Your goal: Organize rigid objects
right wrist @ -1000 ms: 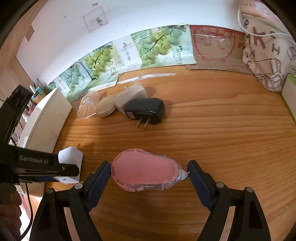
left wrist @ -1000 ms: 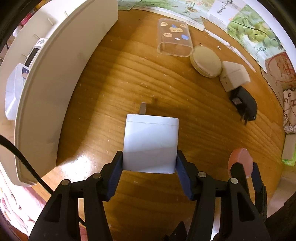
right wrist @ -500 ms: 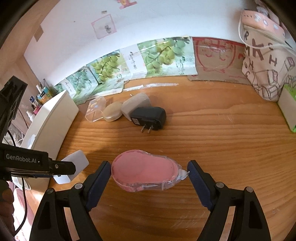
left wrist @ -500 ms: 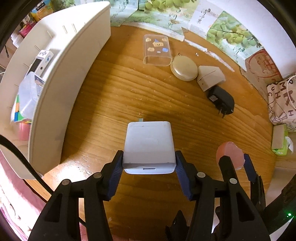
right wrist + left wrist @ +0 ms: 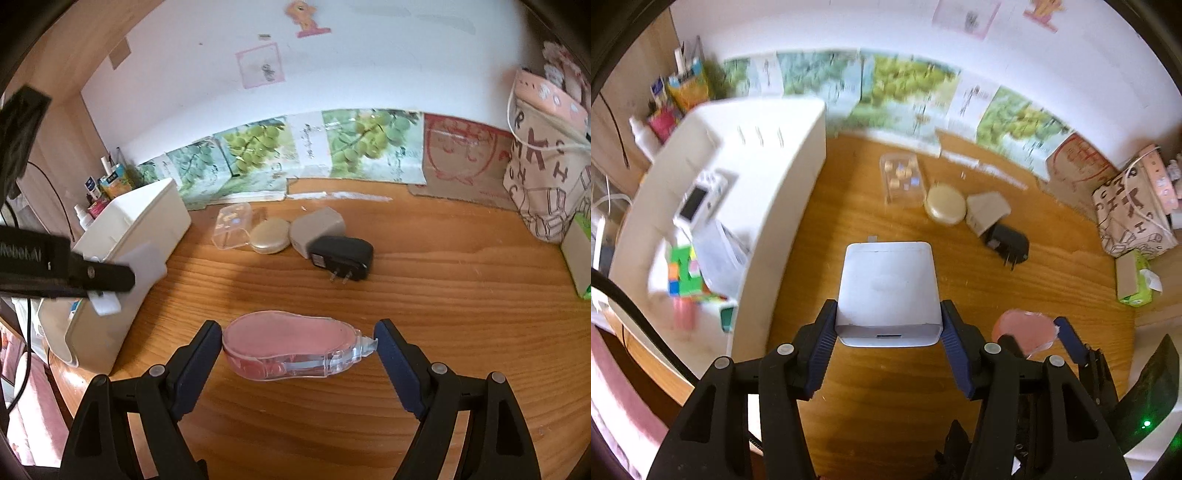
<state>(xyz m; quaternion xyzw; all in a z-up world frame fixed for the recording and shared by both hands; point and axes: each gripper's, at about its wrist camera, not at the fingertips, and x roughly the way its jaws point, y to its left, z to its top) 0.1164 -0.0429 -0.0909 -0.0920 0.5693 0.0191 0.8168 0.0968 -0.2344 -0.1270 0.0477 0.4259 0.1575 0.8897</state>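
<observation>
right wrist: wood desk (image 5: 443, 295), white wall (image 5: 369, 55); both grippers (image 5: 299, 345) grasping items.

The table (image 5: 424, 288) is varnished wood with visible grain and a soft sheen. The white charger (image 5: 888, 291) looks like smooth matt plastic. The pink tape dispenser (image 5: 291, 345) has a glossy clear plastic shell. At the left of the frame, the white bin (image 5: 768, 192) is smooth plastic. The black plug (image 5: 341, 254) is matt plastic with metal prongs. The bag (image 5: 543, 166) at the upper right looks like cloth.
</observation>
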